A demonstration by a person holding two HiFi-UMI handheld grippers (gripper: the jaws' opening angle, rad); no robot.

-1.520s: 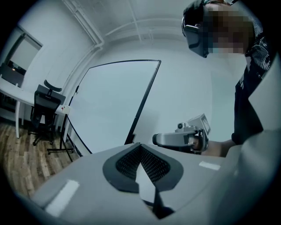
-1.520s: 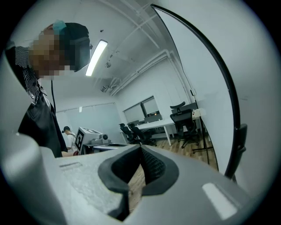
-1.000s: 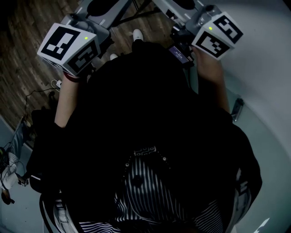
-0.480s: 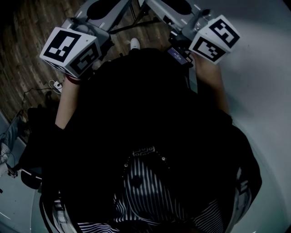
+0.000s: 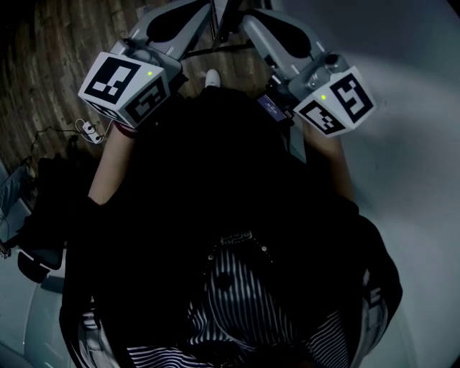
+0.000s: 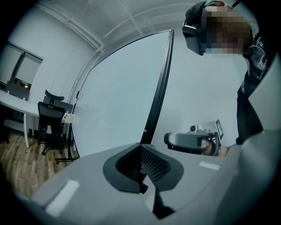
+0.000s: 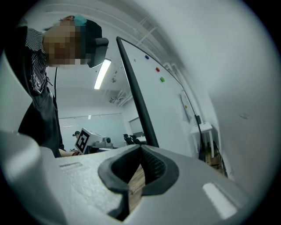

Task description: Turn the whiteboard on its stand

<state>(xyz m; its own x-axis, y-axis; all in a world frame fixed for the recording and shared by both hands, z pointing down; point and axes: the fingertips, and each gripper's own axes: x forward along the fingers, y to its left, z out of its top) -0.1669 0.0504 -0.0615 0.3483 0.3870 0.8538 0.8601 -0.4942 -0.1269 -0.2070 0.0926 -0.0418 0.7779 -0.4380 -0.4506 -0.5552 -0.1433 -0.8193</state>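
Observation:
The whiteboard [image 6: 118, 96] stands edge-on in front of me, its dark frame [image 6: 158, 88] rising just beyond my left gripper [image 6: 141, 147], whose jaws meet at the tips with nothing seen between them. In the right gripper view the same frame [image 7: 136, 96] climbs from behind my right gripper [image 7: 141, 149], also shut and empty; the board face [image 7: 167, 105] carries three small magnets [image 7: 157, 69]. In the head view both grippers, left [image 5: 201, 7] and right [image 5: 251, 21], point forward on either side of the black stand bar [image 5: 223, 47]. Whether either tip touches the frame is not visible.
A black office chair [image 6: 48, 114] and a desk [image 6: 13, 103] stand far left on wooden floor [image 5: 43, 57]. Cables [image 5: 86, 129] lie on the floor at my left. A small white table [image 7: 203, 129] sits by the wall behind the board.
Both grippers have swung so their jaws show more fully at the top of the head view. The right marker cube has dropped and turned; the left one has shifted slightly right.

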